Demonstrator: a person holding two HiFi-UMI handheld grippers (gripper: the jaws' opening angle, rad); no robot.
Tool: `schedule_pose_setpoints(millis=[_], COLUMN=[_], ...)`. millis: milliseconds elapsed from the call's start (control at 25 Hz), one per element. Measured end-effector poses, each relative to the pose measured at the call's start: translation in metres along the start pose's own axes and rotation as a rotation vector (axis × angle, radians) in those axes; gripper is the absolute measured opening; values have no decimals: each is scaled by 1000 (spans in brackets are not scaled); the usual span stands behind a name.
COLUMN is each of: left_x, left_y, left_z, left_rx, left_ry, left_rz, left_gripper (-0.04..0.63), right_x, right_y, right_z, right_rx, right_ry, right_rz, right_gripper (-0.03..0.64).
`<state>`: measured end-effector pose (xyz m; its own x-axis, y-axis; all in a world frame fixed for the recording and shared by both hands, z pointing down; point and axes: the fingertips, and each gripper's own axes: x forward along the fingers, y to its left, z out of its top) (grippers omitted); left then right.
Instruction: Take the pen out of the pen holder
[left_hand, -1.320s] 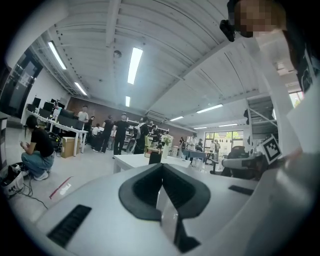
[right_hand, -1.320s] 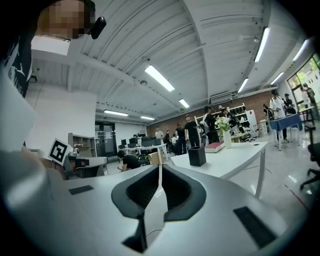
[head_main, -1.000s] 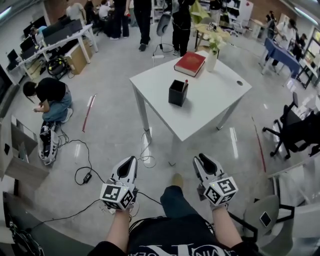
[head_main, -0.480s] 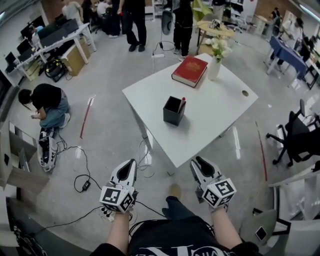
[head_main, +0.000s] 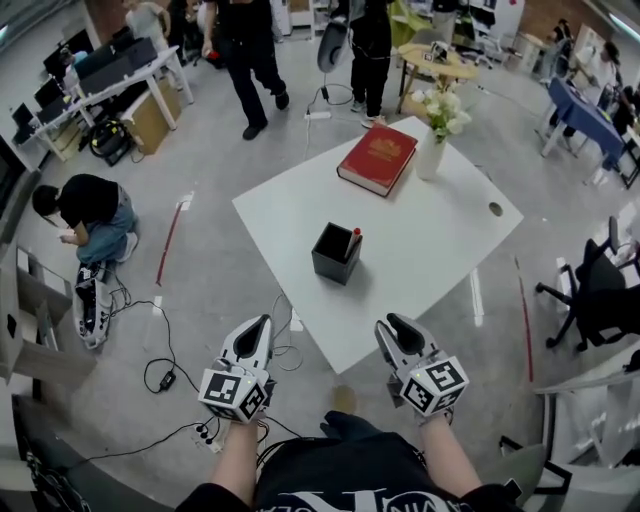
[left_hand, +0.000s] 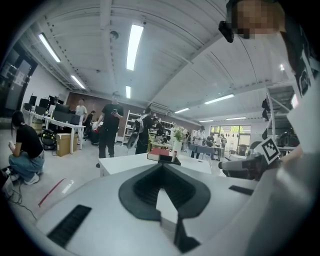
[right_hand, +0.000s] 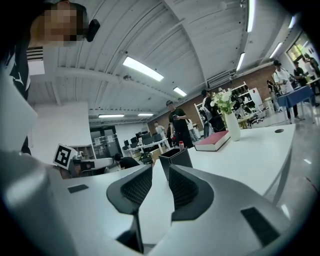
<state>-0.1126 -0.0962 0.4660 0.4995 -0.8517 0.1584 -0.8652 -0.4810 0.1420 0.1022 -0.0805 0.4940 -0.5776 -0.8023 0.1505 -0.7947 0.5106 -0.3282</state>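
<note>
Hovering over the floor short of the near corner of the bench (head_main: 440, 250), the left claw (head_main: 260, 325) has its jaws drawn together to a point with nothing in them. The right claw (head_main: 392, 326) stands with its jaws apart, and the right gripper view shows only bare white bench top through the gap. Neither claw touches anything. On the nearer half of the bench, well apart from both claws, the black square pen holder (head_main: 333, 257) stands upright. The red-capped pen (head_main: 353, 239) is inside it, leaning toward its right side with the cap just clear of the rim. Farther back a red book (head_main: 377, 158) lies flat near the far edge, with a white vase of flowers (head_main: 432, 150) just beside it. Beyond the bench, people stand and walk in an open office, and one person (head_main: 88, 205) crouches on the floor to the left. Judged from this, the task has barely begun and no part of the removal is done. What seems left is the whole of it: bringing a claw over the bench, closing on the pen's exposed top, and drawing it up and out. The right claw, already spread, looks the better placed for that.
</note>
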Motion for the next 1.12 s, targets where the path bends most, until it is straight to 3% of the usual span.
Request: schedule_pose_setpoints(millis=[440, 800, 1120], left_x=[49, 67, 91], left_y=[-3, -10, 24], left_z=[9, 4, -8], left_rx=[33, 34, -2], left_ry=[23, 55, 93], left_rz=[-22, -67, -70], left_gripper=[2, 2, 2], right_x=[29, 45, 92], right_y=[-35, -41, -49], right_z=[15, 5, 19], right_rx=[27, 12, -8], right_ry=[-25, 40, 64], right_rz=[22, 27, 26], right_gripper=[115, 115, 115])
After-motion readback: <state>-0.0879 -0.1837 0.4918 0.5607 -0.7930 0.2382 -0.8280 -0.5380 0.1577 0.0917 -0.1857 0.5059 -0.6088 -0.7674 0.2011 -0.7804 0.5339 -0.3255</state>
